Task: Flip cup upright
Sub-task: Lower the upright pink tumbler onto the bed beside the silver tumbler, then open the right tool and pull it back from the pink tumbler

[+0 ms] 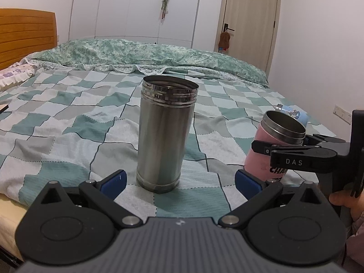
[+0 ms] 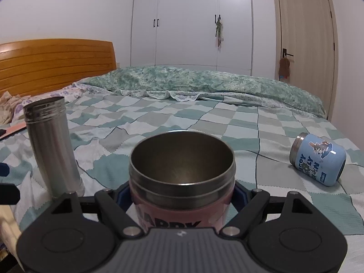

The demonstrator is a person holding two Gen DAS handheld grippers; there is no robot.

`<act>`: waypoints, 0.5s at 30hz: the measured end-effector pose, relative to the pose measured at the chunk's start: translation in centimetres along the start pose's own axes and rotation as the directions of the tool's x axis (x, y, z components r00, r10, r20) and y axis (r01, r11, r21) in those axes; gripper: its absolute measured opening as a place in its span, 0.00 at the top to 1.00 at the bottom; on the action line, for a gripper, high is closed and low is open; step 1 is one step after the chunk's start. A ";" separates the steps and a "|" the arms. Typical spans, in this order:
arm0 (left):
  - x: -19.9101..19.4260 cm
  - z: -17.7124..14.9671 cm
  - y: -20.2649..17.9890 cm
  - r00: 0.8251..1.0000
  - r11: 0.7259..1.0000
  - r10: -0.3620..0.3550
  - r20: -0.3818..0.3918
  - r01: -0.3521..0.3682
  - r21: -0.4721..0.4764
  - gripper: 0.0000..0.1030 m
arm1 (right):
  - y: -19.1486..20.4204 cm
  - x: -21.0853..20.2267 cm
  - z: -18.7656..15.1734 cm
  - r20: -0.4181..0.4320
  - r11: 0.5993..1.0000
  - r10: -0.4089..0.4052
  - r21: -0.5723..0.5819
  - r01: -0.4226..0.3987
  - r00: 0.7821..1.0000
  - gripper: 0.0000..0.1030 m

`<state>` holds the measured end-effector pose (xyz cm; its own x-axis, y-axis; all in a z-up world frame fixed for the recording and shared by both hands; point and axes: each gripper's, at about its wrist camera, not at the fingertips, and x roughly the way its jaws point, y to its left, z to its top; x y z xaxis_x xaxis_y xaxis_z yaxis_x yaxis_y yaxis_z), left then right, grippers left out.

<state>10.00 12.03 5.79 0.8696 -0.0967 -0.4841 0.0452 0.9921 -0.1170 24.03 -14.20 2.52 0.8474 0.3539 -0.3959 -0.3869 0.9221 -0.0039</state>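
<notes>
A tall steel cup [image 1: 165, 134] stands upright, mouth up, on the checked bedspread [image 1: 68, 118], just ahead of my left gripper [image 1: 180, 179], which is open and empty. It also shows at the left of the right wrist view [image 2: 51, 145]. My right gripper [image 2: 182, 195] is shut on a pink cup [image 2: 182, 182] with a steel rim, held mouth up and slightly tilted. In the left wrist view this pink cup [image 1: 270, 145] shows at the right, held in my right gripper [image 1: 293, 152]. A blue cup [image 2: 318, 159] lies on its side at the right.
A green floral quilt [image 2: 204, 84] lies folded along the far side of the bed. A wooden headboard [image 2: 54, 63] stands at the left. White wardrobes [image 2: 193, 22] and a door [image 2: 304, 34] are behind. The bed's near edge is under my grippers.
</notes>
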 end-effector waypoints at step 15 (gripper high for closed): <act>-5.3 -1.6 -5.0 0.961 1.000 -0.017 0.275 0.009 0.028 0.00 | -1.4 -14.3 -2.1 0.376 0.996 0.043 -0.084 -0.012 0.925 0.00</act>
<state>4.38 7.41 7.54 0.9704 -0.0876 -0.2249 0.0672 0.9930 -0.0971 11.72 -20.92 6.27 0.9045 0.4261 -0.0208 -0.4263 0.9014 -0.0758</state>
